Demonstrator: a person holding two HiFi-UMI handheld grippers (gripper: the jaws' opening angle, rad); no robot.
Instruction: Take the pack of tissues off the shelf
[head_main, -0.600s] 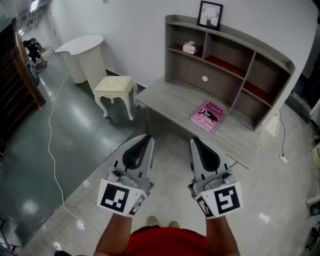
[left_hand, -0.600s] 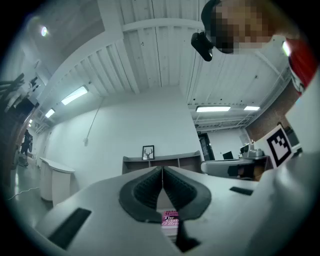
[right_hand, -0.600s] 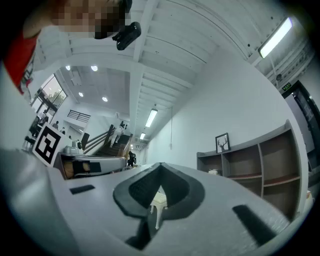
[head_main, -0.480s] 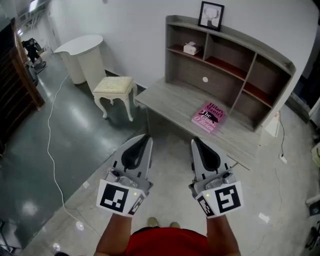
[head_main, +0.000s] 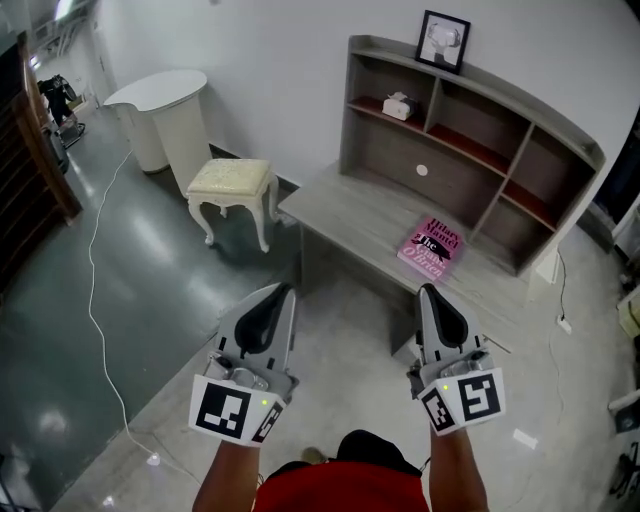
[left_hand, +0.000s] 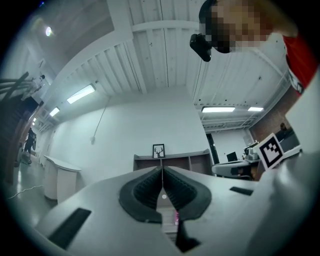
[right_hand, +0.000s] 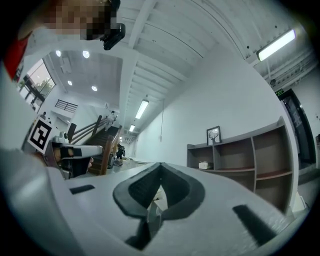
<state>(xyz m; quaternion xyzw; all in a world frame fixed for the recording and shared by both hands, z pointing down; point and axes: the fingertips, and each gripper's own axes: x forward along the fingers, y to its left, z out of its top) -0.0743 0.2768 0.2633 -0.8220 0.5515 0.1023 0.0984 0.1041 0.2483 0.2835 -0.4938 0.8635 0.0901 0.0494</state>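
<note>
The pack of tissues (head_main: 398, 105) is a small white box in the upper left compartment of the grey shelf unit (head_main: 470, 160); the right gripper view also catches the pack (right_hand: 203, 165). Both grippers hang in front of me, well short of the desk. My left gripper (head_main: 276, 291) is shut with nothing between its jaws, and in its own view the left gripper (left_hand: 161, 172) points at the shelf. My right gripper (head_main: 432, 292) is shut and empty too, and the right gripper (right_hand: 160, 167) points left of the shelf.
A pink book (head_main: 432, 246) lies on the grey desk (head_main: 350, 205). A framed picture (head_main: 444, 41) stands on top of the shelf unit. A white stool (head_main: 232, 183) and a white round counter (head_main: 165, 110) are left of the desk. A cable (head_main: 95, 300) runs over the floor.
The view has shifted a little: desk and shelf now sit further right and higher. Both grippers have moved apart and slightly lower, still shut.
</note>
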